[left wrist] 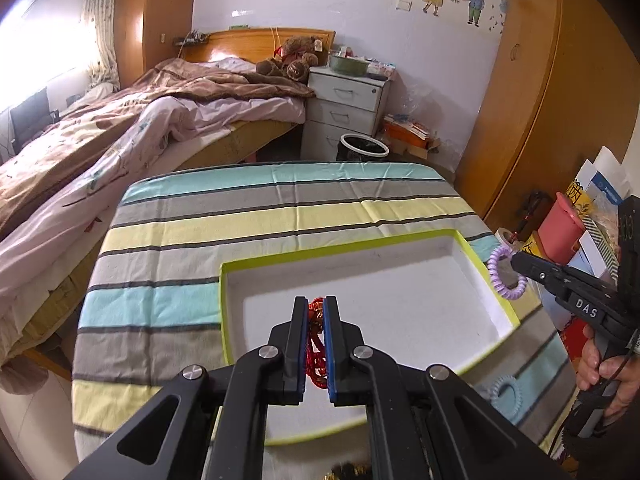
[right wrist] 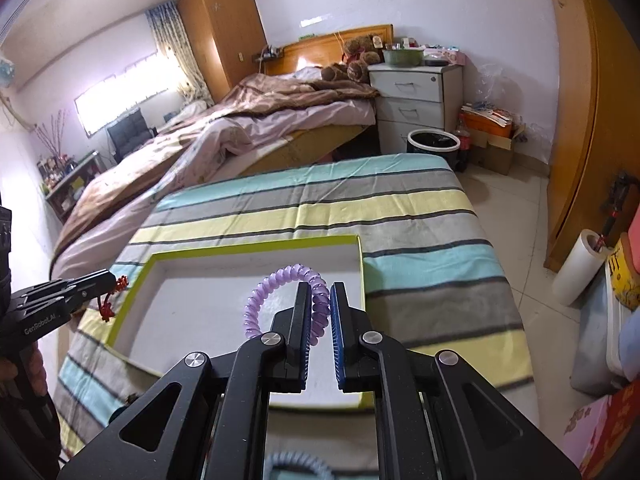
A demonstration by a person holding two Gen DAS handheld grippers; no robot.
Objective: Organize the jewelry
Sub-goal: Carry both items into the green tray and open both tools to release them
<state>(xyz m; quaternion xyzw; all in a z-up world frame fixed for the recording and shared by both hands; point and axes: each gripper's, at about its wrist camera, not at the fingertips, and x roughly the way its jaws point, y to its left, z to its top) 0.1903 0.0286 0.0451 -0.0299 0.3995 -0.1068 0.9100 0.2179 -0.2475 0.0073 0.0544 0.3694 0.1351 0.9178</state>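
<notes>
A shallow white box with a lime-green rim (left wrist: 344,245) (right wrist: 256,249) lies on the striped cloth. My left gripper (left wrist: 316,307) is shut on a red braided cord bracelet (left wrist: 316,356) and holds it above the box's near left part; the bracelet also shows in the right wrist view (right wrist: 107,307). My right gripper (right wrist: 320,290) is shut on a purple spiral coil bracelet (right wrist: 280,280) above the box's right side; the left wrist view shows that gripper (left wrist: 516,258) holding the coil (left wrist: 505,276) over the box's right rim. A pale blue coil band (left wrist: 505,392) lies on the cloth right of the box.
The striped cloth (left wrist: 280,200) covers a small table. A bed (left wrist: 120,128) stands to the left, white drawers (left wrist: 344,108) and a black bin (left wrist: 362,148) behind. Boxes and a pink container (left wrist: 560,232) crowd the right side.
</notes>
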